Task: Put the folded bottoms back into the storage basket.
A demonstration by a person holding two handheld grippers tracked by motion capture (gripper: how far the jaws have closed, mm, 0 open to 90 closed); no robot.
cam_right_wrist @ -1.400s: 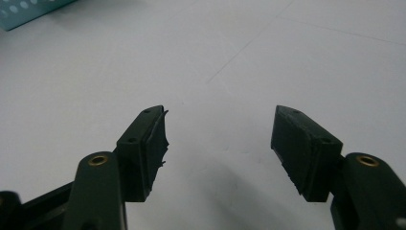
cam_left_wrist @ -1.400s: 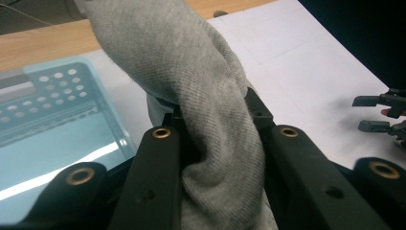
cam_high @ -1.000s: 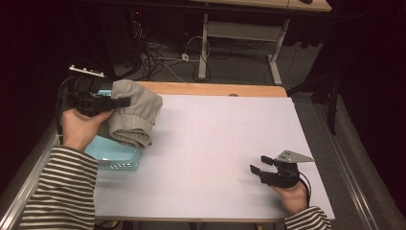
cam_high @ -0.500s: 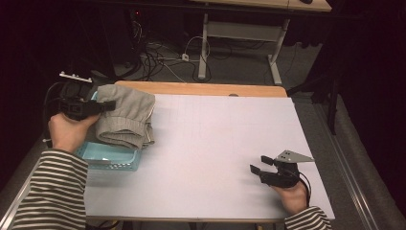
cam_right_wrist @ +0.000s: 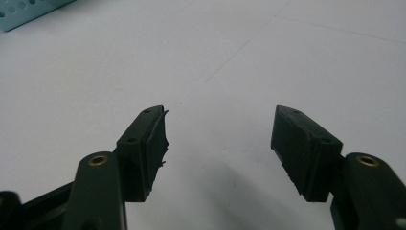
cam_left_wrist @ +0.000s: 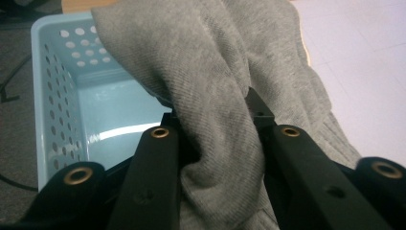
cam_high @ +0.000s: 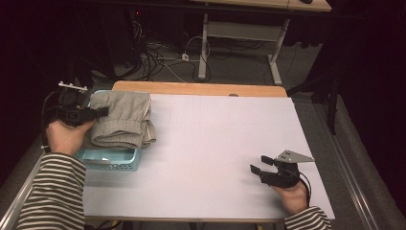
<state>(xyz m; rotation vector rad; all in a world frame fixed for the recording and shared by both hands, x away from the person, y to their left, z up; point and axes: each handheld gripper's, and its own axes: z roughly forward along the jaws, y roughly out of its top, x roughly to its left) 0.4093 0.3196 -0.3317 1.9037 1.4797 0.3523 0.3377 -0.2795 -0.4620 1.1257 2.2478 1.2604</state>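
A grey folded garment lies draped over the right half of a light blue perforated basket at the table's left edge. My left gripper comes in from the left and is shut on the garment. In the left gripper view the grey cloth is pinched between the black jaws of the left gripper, with the basket's bare floor below. My right gripper rests near the front right of the table, open and holding nothing. The right gripper has bare white table between its pads.
The white table top spreads between the two hands, with a wooden strip along its far edge. Cables and a desk frame stand on the floor behind. A basket corner shows at the upper left of the right gripper view.
My left hand has moved left with the garment, which has sunk from a raised bundle to lie flatter over the basket. The right gripper has stayed put.
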